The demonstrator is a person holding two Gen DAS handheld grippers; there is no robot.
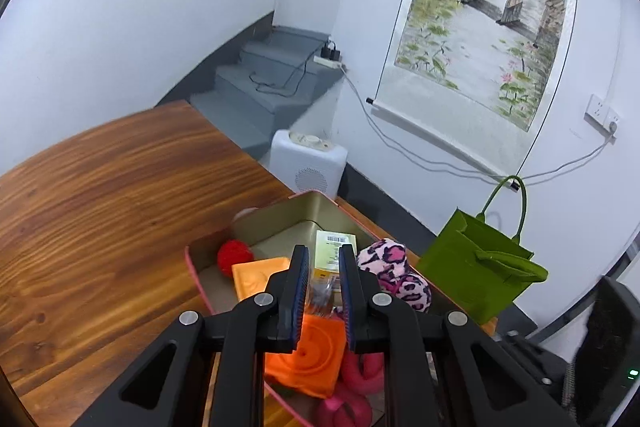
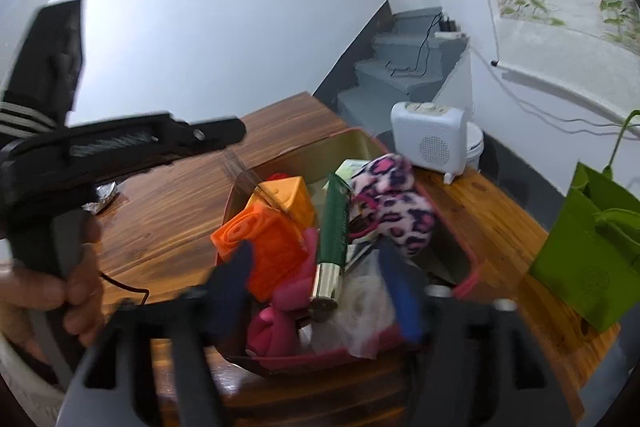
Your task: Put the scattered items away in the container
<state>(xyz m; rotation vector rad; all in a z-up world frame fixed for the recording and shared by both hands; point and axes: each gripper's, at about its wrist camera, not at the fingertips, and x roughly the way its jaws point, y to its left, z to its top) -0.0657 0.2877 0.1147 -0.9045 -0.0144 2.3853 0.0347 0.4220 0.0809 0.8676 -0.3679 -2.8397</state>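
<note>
Inside the tin [image 1: 304, 211]: two orange blocks [image 1: 308, 359], one green comb [image 2: 334, 223]; left claw [image 1: 324, 291] closed, empty, right claw [image 2: 320, 291] spread.

– What's that tray made of?
– The tin container [image 1: 304, 205] looks like metal, dull gold inside with a pink rim. It sits on a glossy wooden table [image 1: 120, 187] with strong grain

– And the soft things?
– The leopard-print plush [image 2: 396, 203] is fuzzy cloth; the green tote bag [image 1: 480, 267] on the right looks like matt felt. The orange block [image 2: 276, 251] is smooth plastic
</note>
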